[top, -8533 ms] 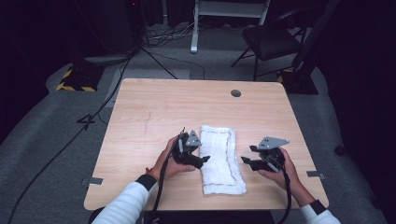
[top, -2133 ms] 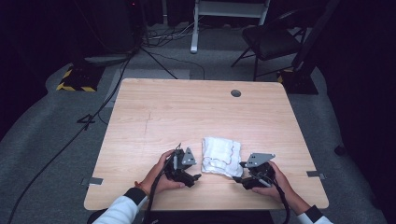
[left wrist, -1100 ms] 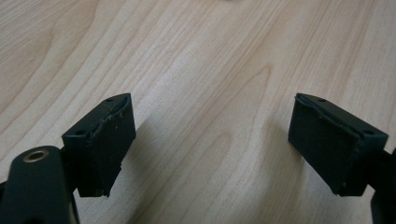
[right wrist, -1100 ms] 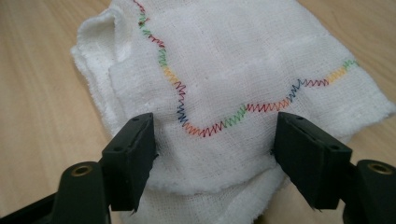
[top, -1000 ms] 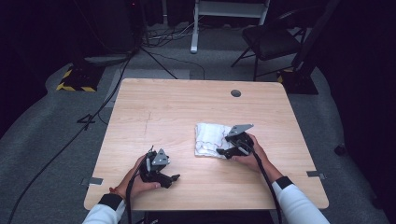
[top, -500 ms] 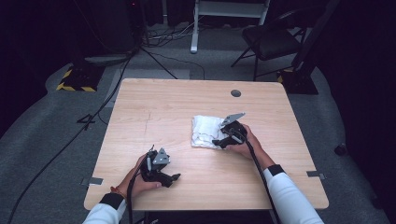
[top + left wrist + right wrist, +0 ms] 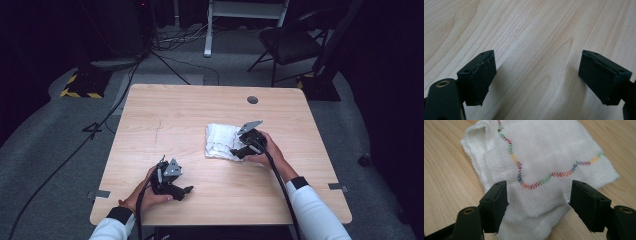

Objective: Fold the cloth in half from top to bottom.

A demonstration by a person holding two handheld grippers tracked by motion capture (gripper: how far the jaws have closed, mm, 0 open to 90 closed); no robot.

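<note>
A white cloth (image 7: 221,141) lies folded into a thick square right of the table's middle; a wavy multicoloured stitch line runs across the cloth (image 7: 541,152). My right gripper (image 7: 236,150) rests on the cloth's near right corner, pointing left. In the right gripper view, the right gripper (image 7: 539,195) stands open, its wide jaws straddling a bulging fold without pinching it. My left gripper (image 7: 186,190) lies near the front left of the table in the person's hand. It (image 7: 539,62) is open over bare wood with nothing between its jaws.
The light wooden table (image 7: 175,115) has a round grommet hole (image 7: 252,100) at the back right. Tape markers (image 7: 101,193) sit at its front edges. On the floor behind stand a chair (image 7: 290,42), a stand and loose cables.
The long cloth has been folded into a square. Over the last second the right gripper slid it a little away and to the left. The left gripper stayed at the front left.
</note>
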